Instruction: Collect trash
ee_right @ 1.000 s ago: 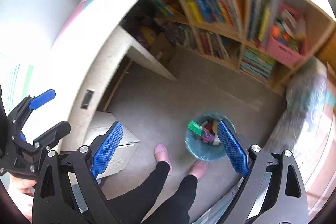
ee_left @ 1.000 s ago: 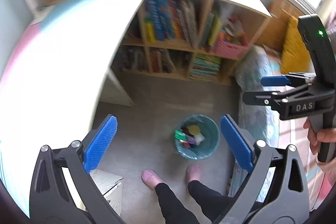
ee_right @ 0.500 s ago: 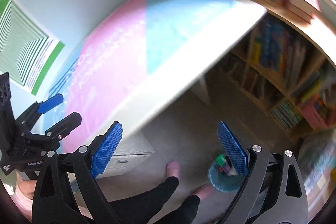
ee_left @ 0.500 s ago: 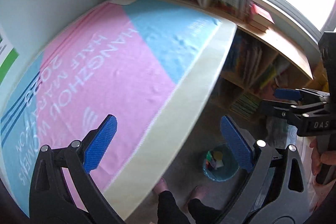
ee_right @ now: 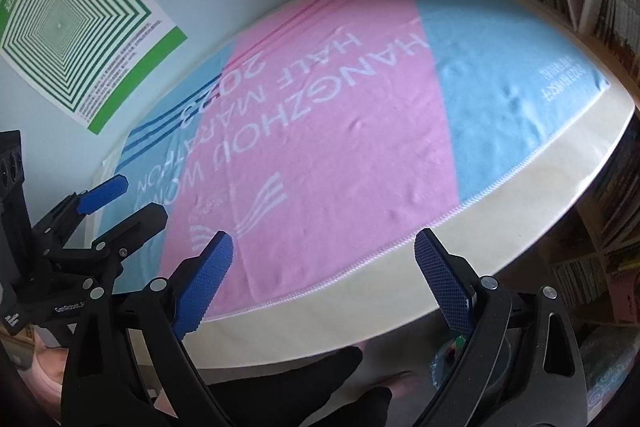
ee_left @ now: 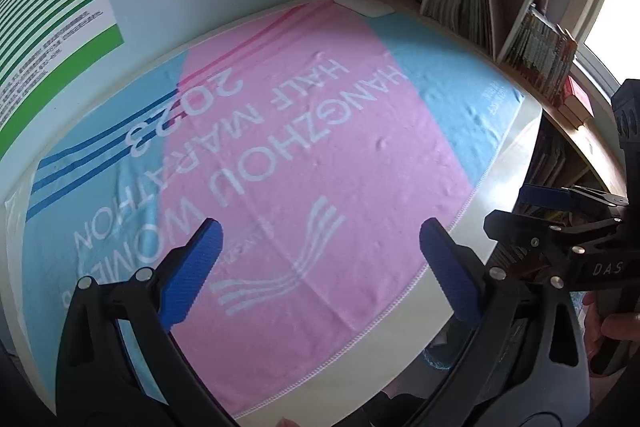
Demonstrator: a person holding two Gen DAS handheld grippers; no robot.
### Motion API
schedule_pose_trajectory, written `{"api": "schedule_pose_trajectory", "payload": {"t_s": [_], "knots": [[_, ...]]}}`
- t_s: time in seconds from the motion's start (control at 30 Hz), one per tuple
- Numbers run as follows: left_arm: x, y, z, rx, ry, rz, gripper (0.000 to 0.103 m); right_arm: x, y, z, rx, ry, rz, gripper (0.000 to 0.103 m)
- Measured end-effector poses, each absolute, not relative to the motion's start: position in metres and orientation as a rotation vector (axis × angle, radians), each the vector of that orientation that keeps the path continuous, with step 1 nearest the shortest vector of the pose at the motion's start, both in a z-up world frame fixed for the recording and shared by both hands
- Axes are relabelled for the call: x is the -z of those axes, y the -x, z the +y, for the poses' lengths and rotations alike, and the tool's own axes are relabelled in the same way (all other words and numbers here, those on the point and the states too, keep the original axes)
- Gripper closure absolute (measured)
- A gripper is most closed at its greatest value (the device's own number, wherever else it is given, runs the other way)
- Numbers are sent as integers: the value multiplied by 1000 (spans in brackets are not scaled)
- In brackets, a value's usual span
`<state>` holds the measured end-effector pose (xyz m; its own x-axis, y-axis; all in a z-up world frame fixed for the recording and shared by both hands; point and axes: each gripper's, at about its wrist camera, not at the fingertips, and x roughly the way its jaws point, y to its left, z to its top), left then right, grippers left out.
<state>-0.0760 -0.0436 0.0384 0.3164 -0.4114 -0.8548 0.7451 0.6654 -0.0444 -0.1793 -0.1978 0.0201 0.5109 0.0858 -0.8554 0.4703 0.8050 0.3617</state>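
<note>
- The worktop (ee_left: 508, 163), cream-edged, is filling both views, and a pink and blue towel (ee_left: 320, 147) printed with marathon lettering is lying flat across most of it.
- No trash is showing on the towel or on the bare cream strip, so the step in hand is looking like a scan of the surface for anything left to gather; judging by that, the collecting may be close to finished.
- The waste bin (ee_right: 448, 367), the task's thing, is sitting on the floor below the worktop's near edge, mostly hidden behind the right tool's arm, with coloured scraps peeking inside it.
- The left tool (ee_left: 320, 267) is hovering over the pink band with its jaws spread wide and gripping nothing.
- The right tool (ee_right: 324, 267) is hanging over the near hem, likewise gaping and empty, the bin lying low beside its right finger.
- The next move is calling for spotting a leftover piece, or else ending.
</note>
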Motion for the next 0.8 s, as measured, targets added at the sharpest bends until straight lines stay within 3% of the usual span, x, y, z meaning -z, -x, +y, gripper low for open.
{"api": "schedule_pose_trajectory", "payload": {"t_s": [0.53, 0.8], "knots": [[-38, 16, 32, 535, -254, 1019, 7, -14, 65, -141, 2, -432, 1098, 12], [-54, 16, 47, 356, -190, 948, 6, -23, 33, -136, -150, -316, 1117, 12]]}}
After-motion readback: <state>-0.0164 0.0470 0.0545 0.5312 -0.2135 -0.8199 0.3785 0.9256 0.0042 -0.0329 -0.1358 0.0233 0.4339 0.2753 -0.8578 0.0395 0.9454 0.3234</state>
